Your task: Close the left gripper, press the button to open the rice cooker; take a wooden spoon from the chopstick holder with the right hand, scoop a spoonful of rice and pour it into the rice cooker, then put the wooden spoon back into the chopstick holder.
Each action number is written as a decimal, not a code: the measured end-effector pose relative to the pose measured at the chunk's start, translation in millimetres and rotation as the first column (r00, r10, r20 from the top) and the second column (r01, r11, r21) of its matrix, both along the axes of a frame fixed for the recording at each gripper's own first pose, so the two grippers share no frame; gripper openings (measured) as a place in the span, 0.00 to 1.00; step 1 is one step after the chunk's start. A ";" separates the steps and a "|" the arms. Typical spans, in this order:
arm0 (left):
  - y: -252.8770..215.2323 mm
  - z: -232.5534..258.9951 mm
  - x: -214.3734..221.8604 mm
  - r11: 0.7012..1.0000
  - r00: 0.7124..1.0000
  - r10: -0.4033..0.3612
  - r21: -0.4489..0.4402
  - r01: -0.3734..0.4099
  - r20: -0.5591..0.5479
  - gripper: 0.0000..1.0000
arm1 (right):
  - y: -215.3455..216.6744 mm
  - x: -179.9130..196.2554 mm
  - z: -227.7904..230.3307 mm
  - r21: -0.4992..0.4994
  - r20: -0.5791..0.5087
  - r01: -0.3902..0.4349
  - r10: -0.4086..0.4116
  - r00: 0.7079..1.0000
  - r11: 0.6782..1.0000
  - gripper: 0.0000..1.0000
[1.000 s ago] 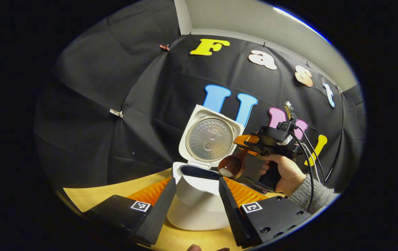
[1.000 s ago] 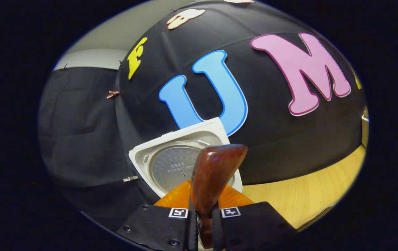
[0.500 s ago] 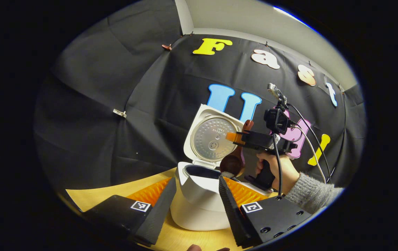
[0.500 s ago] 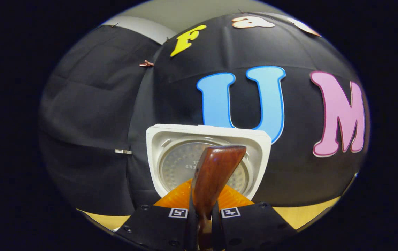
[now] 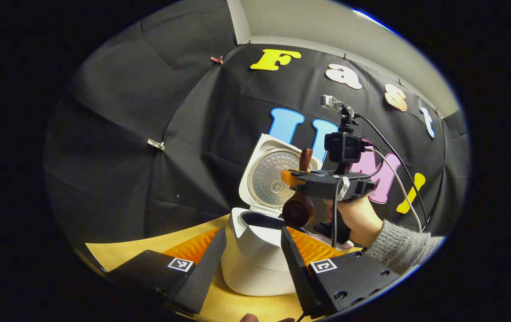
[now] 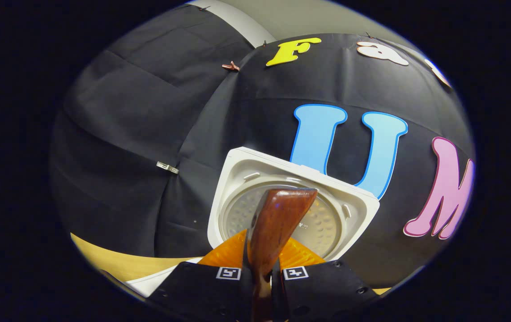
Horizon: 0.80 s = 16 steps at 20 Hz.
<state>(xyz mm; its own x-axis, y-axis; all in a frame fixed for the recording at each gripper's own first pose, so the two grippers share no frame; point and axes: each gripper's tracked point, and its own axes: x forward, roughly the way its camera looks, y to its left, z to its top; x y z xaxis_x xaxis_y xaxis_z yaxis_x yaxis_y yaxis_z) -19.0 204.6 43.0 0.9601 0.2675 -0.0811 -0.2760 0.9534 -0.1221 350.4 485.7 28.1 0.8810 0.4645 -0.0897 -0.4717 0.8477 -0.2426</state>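
The right gripper (image 6: 262,279) squeezes the spoon (image 6: 273,228) above the open cooker (image 5: 255,259), and the left gripper (image 5: 249,264) is spread apart.

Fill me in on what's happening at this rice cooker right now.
A person holds a gripper in each hand. The right gripper is shut on the wooden spoon, handle up and bowl down over the rim of the rice cooker. Its lid stands open. The left gripper is open in front of the cooker, with nothing in it. I cannot tell whether rice is left in the spoon.
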 end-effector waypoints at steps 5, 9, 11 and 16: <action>-1.2 0.9 -0.7 1.000 1.000 -0.001 0.001 0.001 0.000 0.80 | -20.9 9.5 -4.0 0.181 -0.169 0.059 -0.028 0.985 0.982 0.19; -5.4 2.1 -0.3 1.000 1.000 -0.005 0.004 0.005 -0.003 0.80 | -44.5 4.8 19.8 0.357 -0.258 0.096 -0.001 0.966 0.929 0.20; -11.2 4.4 -1.4 1.000 1.000 -0.015 0.013 0.015 0.001 0.80 | -66.3 -0.2 39.1 0.417 -0.254 0.111 -0.001 0.967 0.902 0.20; -30.1 6.8 1.0 0.998 0.999 -0.042 0.038 0.042 0.005 0.80 | -149.2 -22.8 85.9 0.582 -0.275 0.155 0.013 0.961 0.798 0.20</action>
